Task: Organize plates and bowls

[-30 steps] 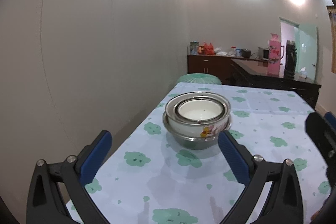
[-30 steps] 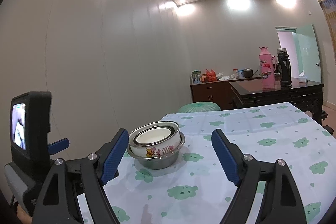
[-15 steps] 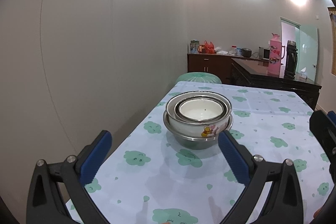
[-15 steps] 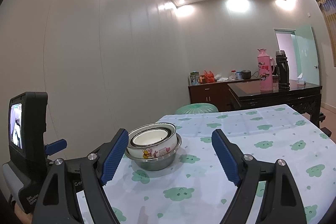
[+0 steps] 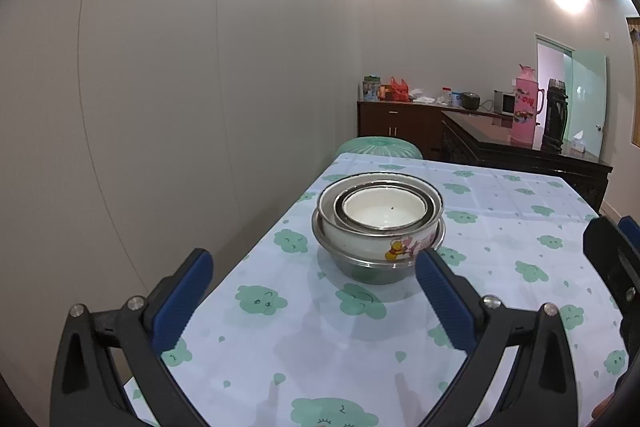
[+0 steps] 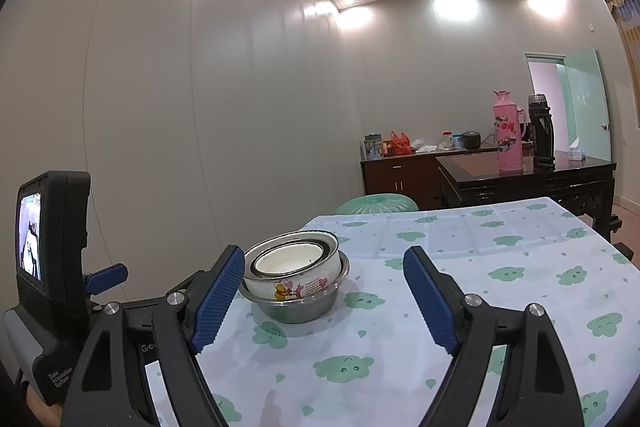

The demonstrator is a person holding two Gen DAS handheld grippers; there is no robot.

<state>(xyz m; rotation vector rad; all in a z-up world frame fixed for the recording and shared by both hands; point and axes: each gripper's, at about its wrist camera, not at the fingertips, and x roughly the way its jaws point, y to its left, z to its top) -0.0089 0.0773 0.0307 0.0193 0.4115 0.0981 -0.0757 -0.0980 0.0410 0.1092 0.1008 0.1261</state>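
Observation:
A nested stack of bowls (image 5: 378, 227) stands on the table near its left edge. A steel bowl (image 5: 372, 269) is at the bottom, a white cartoon-printed bowl (image 5: 360, 241) sits in it, and a smaller steel bowl holding a white bowl (image 5: 384, 213) sits inside that. My left gripper (image 5: 312, 265) is open, just short of the stack, with nothing between its fingers. My right gripper (image 6: 324, 255) is also open and empty, and the stack (image 6: 294, 275) lies just beyond its left finger. The left gripper's body and screen (image 6: 52, 247) show at the left of the right wrist view.
The table wears a pale cloth with green cloud prints (image 5: 520, 227). A wall runs close along its left side. Past the far end are a green stool (image 5: 378, 147), a dark sideboard (image 5: 400, 119) and a dark table with a pink flask (image 5: 526, 107).

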